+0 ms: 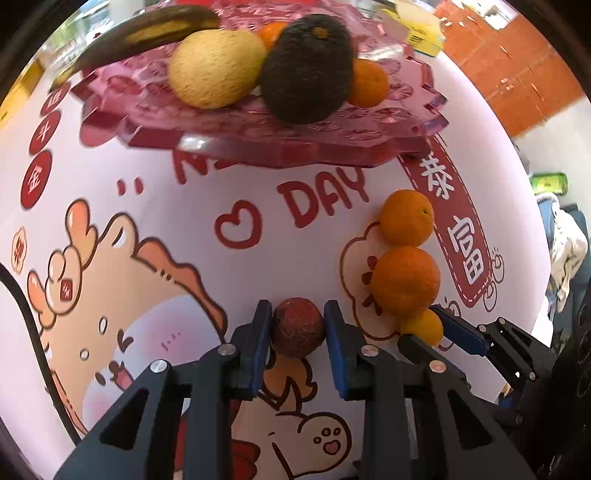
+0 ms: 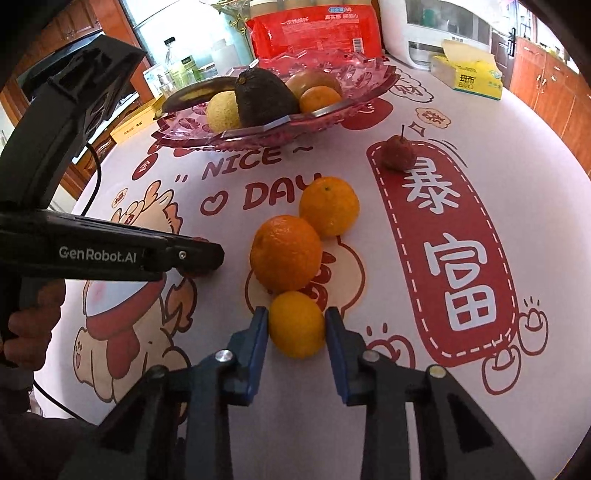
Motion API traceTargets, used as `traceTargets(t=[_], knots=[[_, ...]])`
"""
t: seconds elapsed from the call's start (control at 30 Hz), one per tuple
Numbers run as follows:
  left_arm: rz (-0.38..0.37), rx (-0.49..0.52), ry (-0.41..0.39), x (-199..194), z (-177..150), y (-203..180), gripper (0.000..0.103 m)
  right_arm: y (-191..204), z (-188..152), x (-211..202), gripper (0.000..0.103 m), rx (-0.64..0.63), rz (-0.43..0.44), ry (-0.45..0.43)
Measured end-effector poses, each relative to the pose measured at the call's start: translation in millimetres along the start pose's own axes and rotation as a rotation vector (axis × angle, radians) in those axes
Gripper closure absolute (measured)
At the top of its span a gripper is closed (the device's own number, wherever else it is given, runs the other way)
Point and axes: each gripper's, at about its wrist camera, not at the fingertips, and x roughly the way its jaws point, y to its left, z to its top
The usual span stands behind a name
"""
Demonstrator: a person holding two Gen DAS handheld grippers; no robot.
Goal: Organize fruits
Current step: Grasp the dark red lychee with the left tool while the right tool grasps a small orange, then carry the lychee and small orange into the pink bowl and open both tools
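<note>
My left gripper (image 1: 298,326) is shut on a small dark red round fruit (image 1: 298,328), low over the table. My right gripper (image 2: 296,325) is shut on a small yellow-orange citrus (image 2: 296,324), which rests on the table; it also shows in the left wrist view (image 1: 422,326). Two oranges (image 2: 286,253) (image 2: 328,205) lie just beyond it. The pink glass fruit tray (image 1: 295,147) (image 2: 332,110) holds a banana (image 1: 147,31), a yellow pear (image 1: 216,66), a dark avocado (image 1: 306,68) and small oranges (image 1: 367,83). A red stemmed fruit (image 2: 398,152) lies on the table at right.
The table has a white cloth with red cartoon print (image 2: 461,258). Behind the tray stand a red packet (image 2: 314,31), bottles (image 2: 177,62), a yellow tissue box (image 2: 469,75) and a white appliance (image 2: 436,33). A black cable (image 1: 26,314) runs along the left edge.
</note>
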Motion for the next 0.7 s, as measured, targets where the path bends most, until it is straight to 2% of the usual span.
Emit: traceTargets(t=[0.43, 0.7], knots=[[0.019, -0.182, -0.067, -37, -14, 26, 0.076, -13, 13, -13, 0.073, -0.102, 0.078, 0.061], [0.047, -0.27, -0.169, -81, -12, 31, 0.076, -30, 23, -35, 0.073, -0.166, 0.121, 0.058]])
